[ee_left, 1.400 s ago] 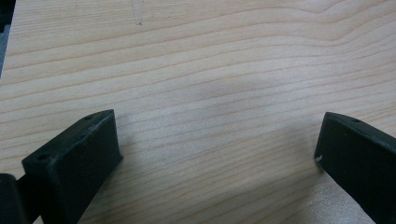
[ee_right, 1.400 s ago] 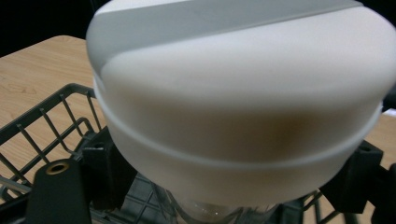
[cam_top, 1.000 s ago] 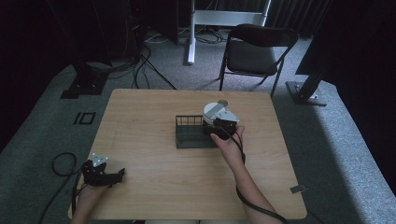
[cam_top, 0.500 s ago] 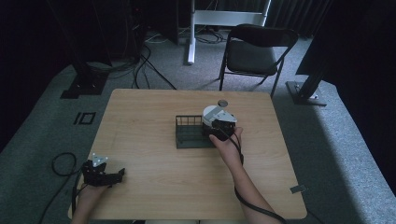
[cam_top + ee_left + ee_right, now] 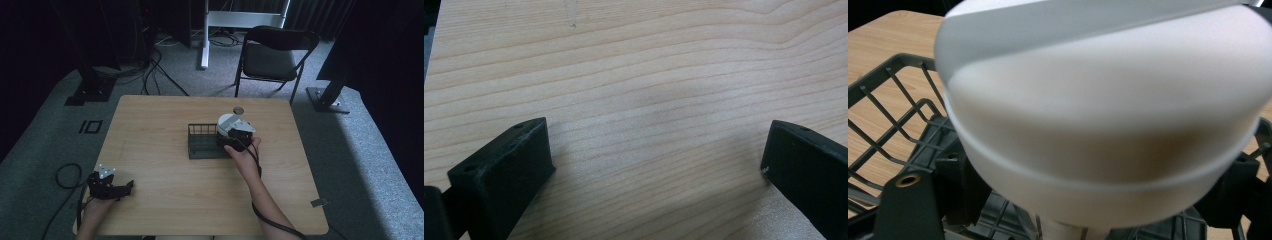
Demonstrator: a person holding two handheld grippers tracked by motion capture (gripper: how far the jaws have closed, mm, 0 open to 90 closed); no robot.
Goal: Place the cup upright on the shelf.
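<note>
The white bowl (image 5: 1103, 120) sits between the jaws of the right gripper (image 5: 234, 134), held upside-down or on its side over the right end of the dark wire rack (image 5: 202, 142) in the middle of the table (image 5: 150, 130). In the right gripper view the bowl's pale, rounded body swells right up to the camera, with its foot low in the frame and the rack's (image 5: 893, 105) bars and grey base showing beneath and to the left. The jaws look clamped on the bowl, one at each side of its lower part, though the exact contact points are hidden.

My reading is that the step in hand is setting the bowl into the rack: it is over the rack but I cannot tell whether it already rests on the wires. The next move would call for lowering it gently until it seats between the bars, then easing the jaws apart and drawing back without tipping it or dragging the light rack.

As for what the rack holds, the visible part appears bare apart from this 1 bowl. A small round object (image 5: 239, 109) lies on the table just beyond the rack, too small to identify.

The left gripper (image 5: 111, 189) rests near the table's near-left corner, well apart from the rack, its 2 jaws spread wide over bare wood (image 5: 649, 100) and holding nothing.
</note>
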